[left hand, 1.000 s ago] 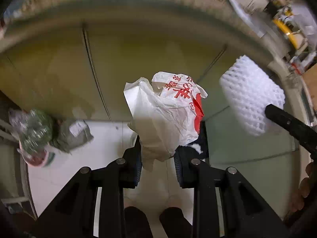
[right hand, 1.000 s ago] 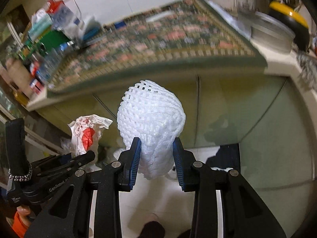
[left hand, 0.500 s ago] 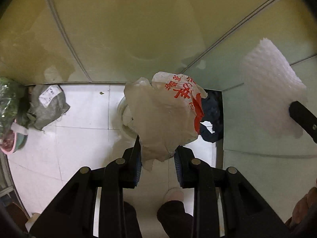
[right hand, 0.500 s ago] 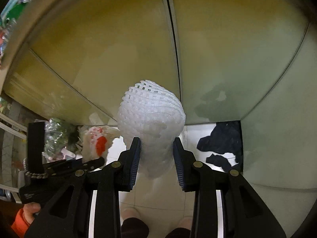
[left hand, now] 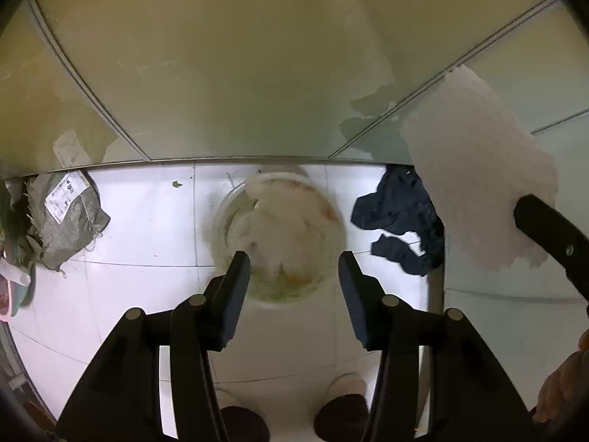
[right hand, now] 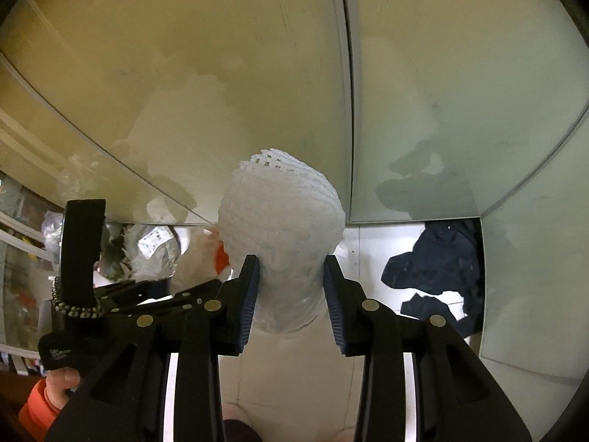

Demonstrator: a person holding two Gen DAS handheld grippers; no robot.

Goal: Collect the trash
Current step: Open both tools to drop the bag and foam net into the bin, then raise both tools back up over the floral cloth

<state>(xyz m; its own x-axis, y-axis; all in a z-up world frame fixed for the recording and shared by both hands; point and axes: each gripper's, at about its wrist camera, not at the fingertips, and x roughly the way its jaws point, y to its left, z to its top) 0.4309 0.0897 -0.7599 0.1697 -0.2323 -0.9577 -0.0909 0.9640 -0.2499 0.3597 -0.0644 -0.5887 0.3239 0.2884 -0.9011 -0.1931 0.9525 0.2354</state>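
On the far left of the white tiled floor (left hand: 147, 228) lies one grey woven sack with a white label (left hand: 66, 217), well apart from the left hand-held gripper (left hand: 293, 276). That hand-held gripper is released, its two black fingers spread wide with nothing between them. Directly below its gap stands one round pale bin (left hand: 279, 237), and in the bin's mouth is one crumpled white plastic bag with red print (left hand: 291, 217), blurred, so I cannot tell whether it is falling or has settled. To the right, one dark blue cloth (left hand: 401, 224) lies crumpled on the floor against the glossy cabinet doors (left hand: 257, 73). Furthest right, the right hand-held gripper (right hand: 292, 287) is clenched on one white foam net sleeve (right hand: 281, 228), which stands up between its two blue-padded fingers and juts out beyond the tips, above the floor.
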